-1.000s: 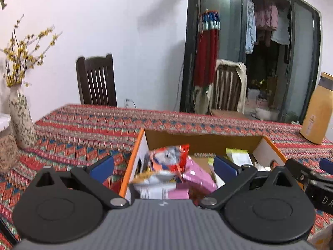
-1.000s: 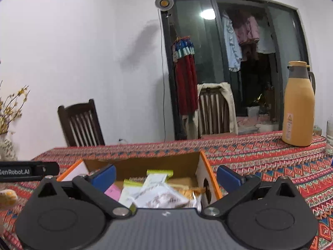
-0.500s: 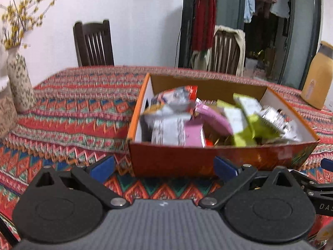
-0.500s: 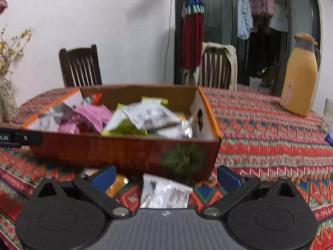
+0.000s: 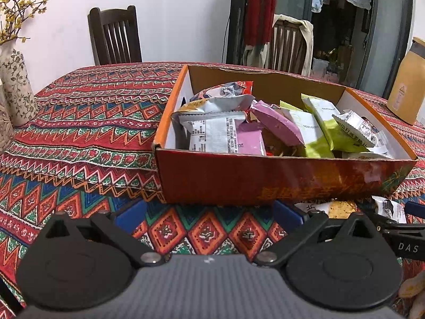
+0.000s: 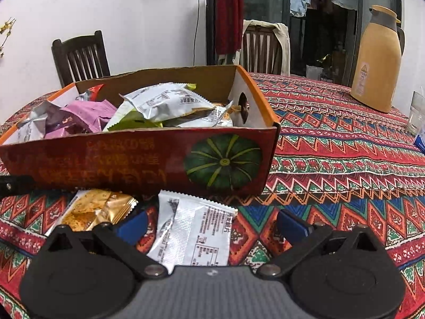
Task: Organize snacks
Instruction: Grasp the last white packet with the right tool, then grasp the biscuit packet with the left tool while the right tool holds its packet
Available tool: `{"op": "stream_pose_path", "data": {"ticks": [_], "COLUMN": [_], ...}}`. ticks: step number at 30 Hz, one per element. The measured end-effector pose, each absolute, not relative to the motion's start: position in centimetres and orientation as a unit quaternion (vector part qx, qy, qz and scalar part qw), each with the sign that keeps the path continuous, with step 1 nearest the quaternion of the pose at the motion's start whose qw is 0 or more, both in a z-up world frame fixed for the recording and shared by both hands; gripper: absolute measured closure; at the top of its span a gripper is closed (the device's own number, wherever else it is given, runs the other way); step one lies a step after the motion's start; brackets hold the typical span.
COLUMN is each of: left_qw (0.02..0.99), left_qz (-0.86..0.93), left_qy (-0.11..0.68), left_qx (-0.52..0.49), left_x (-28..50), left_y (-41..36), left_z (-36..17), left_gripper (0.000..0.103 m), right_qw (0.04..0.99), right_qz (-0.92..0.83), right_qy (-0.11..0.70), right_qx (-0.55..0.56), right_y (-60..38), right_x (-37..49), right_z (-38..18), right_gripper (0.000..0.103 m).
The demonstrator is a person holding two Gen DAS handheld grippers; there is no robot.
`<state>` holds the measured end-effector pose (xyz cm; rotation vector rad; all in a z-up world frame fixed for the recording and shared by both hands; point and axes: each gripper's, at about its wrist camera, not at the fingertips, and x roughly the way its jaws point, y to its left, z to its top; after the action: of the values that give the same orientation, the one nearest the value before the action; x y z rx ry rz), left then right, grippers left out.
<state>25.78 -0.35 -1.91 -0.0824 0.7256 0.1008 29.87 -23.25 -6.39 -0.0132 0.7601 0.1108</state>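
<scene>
An orange cardboard box (image 5: 287,178) (image 6: 132,159) sits on the patterned tablecloth, filled with several snack packets in silver, pink and green. In front of the box lie a silver packet (image 6: 196,234) and a golden packet (image 6: 95,208). My right gripper (image 6: 212,223) is open low over the cloth, its fingers on either side of the silver packet, not touching it. My left gripper (image 5: 209,214) is open in front of the box's near wall with nothing between its fingers. The two loose packets show at the right edge of the left wrist view.
A mustard thermos jug (image 6: 377,58) and a glass (image 6: 417,114) stand at the right. A floral vase (image 5: 16,90) with yellow twigs stands at the left. Wooden chairs (image 5: 114,37) stand behind the table.
Both grippers have pulled back from above the box and come down to the cloth in front of it. The loose packets have come into view under the right gripper.
</scene>
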Motion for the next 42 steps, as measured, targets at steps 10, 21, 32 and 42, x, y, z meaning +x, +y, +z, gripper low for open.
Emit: {"op": "stream_pose_path", "data": {"ticks": [10, 21, 32, 42], "left_qw": [0.934, 0.935, 0.931, 0.927], "left_qz": [0.048, 0.045, 0.016, 0.01], "left_qy": [0.352, 0.351, 0.363, 0.375], "left_qx": [-0.039, -0.037, -0.02, 0.023], "left_x": [25.7, 25.8, 25.9, 26.8], "left_y": [-0.6, -0.9, -4.7, -9.9], "left_z": [-1.8, -2.1, -1.0, -1.6], "left_gripper": [0.0, 0.0, 0.0, 0.0], "right_qw": [0.935, 0.952, 0.956, 0.964], "right_qz": [0.081, 0.093, 0.086, 0.054], "right_qy": [0.346, 0.291, 0.279, 0.256], "right_qx": [-0.009, -0.021, 0.023, 0.054], "right_y": [-23.1, -22.9, -24.8, -26.7], "right_x": [28.7, 26.6, 26.5, 26.0], "right_z": [-6.0, -4.6, -4.2, -3.4], "right_gripper": [0.043, 0.047, 0.047, 0.047]}}
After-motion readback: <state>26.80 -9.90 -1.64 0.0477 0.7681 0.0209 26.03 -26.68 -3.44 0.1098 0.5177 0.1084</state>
